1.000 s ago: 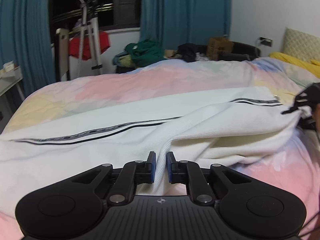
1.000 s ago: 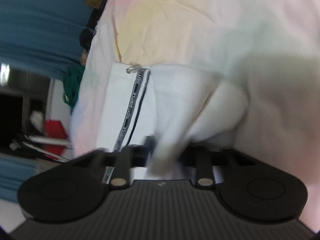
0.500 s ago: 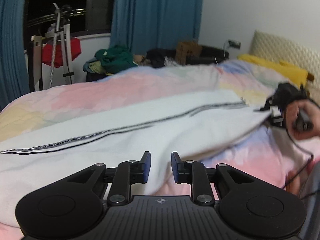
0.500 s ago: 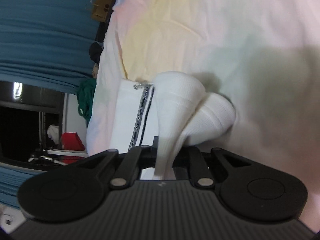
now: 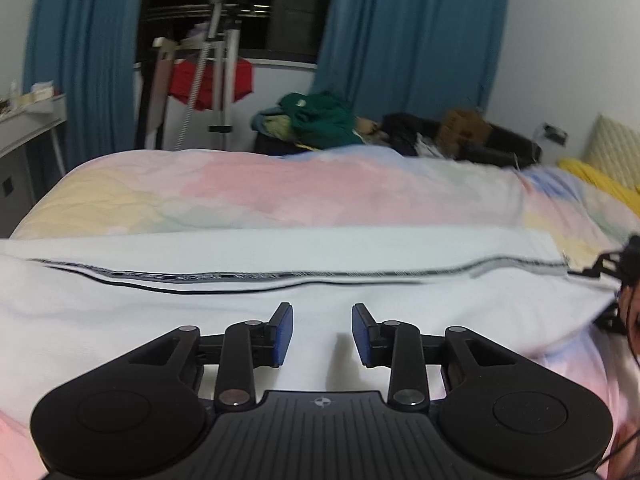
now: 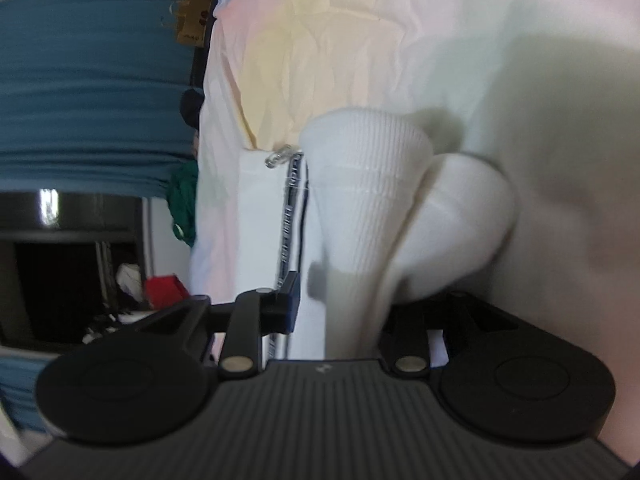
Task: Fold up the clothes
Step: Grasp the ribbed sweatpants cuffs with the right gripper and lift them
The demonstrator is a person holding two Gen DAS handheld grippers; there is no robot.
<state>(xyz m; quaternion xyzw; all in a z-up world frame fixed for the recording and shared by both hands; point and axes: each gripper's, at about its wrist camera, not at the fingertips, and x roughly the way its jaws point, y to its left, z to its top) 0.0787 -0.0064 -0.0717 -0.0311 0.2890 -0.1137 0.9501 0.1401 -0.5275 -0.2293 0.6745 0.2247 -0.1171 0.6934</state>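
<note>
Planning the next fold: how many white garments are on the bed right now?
1 visible: the white garment lies stretched along the near side of the bed. More may be hidden beneath it.

A garment is lying stretched across the bed, the left tool hovering over its near edge, the right tool at its right end.

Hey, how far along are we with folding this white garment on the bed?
Done: the white garment lies spread lengthwise across the bed, zipper stripe straight. In hand: the left gripper is open above it with nothing between its fingers; the right gripper is open with the ribbed hem between its fingers. Left: no crosswise fold shows yet.
</note>
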